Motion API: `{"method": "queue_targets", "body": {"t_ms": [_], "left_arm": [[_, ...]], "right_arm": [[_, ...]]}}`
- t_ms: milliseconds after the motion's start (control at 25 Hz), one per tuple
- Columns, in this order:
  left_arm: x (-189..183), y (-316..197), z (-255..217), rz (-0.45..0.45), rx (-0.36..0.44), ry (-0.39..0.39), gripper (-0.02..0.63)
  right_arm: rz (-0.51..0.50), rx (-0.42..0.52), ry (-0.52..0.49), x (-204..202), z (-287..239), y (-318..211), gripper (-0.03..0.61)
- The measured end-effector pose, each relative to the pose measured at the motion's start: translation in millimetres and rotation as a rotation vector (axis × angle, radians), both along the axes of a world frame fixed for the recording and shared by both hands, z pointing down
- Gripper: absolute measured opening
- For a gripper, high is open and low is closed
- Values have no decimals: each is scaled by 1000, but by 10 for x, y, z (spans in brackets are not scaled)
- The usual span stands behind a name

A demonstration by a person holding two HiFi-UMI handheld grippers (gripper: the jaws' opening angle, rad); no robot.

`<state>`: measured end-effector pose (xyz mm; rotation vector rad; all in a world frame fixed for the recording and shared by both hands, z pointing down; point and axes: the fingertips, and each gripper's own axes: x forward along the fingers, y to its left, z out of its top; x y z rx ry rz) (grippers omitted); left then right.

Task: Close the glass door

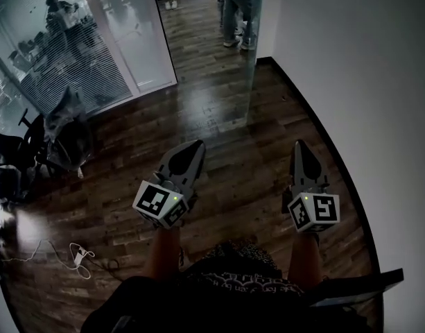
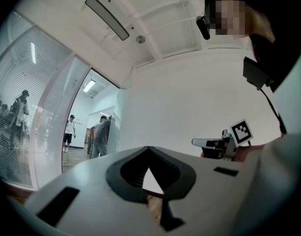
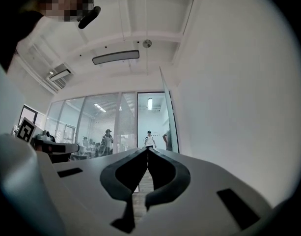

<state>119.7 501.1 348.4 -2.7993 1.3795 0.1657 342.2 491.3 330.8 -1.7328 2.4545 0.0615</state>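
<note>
The glass door [image 1: 254, 54] stands open ahead of me, edge-on beside the white wall, its bottom corner on the wooden floor. It also shows as a thin pane in the right gripper view [image 3: 169, 119] and the left gripper view [image 2: 120, 127]. My left gripper [image 1: 193, 148] hovers over the floor short of the door, jaws shut with nothing between them [image 2: 148, 149]. To its right, nearer the wall, my right gripper [image 1: 299, 147] is also shut and empty [image 3: 148, 150]. Neither gripper touches the door.
A white wall [image 1: 365, 82] runs along the right. A frosted glass partition [image 1: 80, 47] closes off the left, with an office chair [image 1: 65, 139] and a loose cable [image 1: 77, 255] on the floor. People [image 1: 236, 12] stand in the corridor beyond the doorway.
</note>
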Motion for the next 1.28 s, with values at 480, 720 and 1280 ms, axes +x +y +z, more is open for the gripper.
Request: {"method": "queue_targets", "body": {"t_ms": [480, 720, 1280], "left_arm": [[-35, -1276, -12, -54, -13, -7, -5], [-25, -2116, -133, -106, 3, -16, -5], [102, -3412, 15, -97, -26, -11, -5]], "right_arm": [[-42, -2, 22, -73, -37, -1444, 3], [-93, 5, 28, -56, -134, -2420, 5], [-101, -26, 8, 64, 35, -3632, 11]]}}
